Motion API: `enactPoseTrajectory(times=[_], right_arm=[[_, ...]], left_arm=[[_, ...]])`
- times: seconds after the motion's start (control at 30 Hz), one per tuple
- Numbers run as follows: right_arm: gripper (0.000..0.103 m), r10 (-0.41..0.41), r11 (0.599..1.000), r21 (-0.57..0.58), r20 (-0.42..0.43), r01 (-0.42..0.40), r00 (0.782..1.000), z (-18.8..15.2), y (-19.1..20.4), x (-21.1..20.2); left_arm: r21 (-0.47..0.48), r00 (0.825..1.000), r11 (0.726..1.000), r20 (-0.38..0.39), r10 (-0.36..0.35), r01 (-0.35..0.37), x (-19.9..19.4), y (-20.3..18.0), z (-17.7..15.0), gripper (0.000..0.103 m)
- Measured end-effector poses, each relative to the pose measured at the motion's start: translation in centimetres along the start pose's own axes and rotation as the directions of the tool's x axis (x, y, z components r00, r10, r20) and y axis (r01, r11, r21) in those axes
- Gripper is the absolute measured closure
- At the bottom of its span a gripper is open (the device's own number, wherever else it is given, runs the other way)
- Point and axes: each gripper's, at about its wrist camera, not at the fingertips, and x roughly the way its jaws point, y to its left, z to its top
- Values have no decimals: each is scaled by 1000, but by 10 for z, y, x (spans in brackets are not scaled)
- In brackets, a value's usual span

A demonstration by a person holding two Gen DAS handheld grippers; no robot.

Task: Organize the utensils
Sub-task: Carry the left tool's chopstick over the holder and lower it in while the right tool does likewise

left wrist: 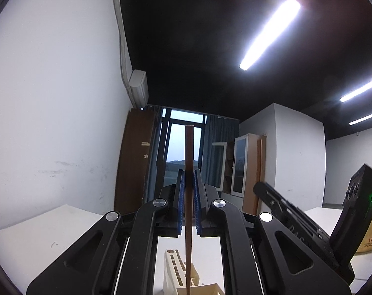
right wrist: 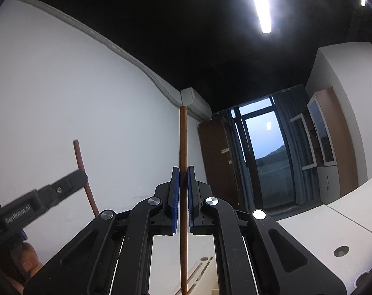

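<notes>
The left gripper (left wrist: pixel 189 179) is clenched on a brown chopstick (left wrist: pixel 189 196), standing upright at frame centre. The right gripper (right wrist: pixel 183 177) grasps a second chopstick (right wrist: pixel 183 196) likewise. Probably both are held vertical for dropping into the cream slotted holder (left wrist: pixel 178 272) at the lower edge.

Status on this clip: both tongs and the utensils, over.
Left tongs shut on a chopstick. Right tongs shut on second chopstick. Both upright over cream utensil holder. Nothing blocking.

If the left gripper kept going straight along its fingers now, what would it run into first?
Probably nothing near: the left gripper, shut on a chopstick, points slightly upward over the table, toward the far window. Depth is unclear.
</notes>
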Motion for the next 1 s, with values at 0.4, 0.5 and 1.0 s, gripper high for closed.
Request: enactPoseTrajectory(times=[0.4,0.5,1.0], right_arm=[[96,-23,999,-25,-83,21,996,-34,-13,20],[96,-27,1000,-8,-119,27,992,-39,-18,22],[96,-31,999,-40,-242,22,970,-61,-9,10]], left_arm=[[13,986,1000,-168,13,-11,31,9,-35,96],[4,975,1000,-220,1,0,35,14,-40,96],[15,945,999,-324,-43,51,36,30,-55,96]])
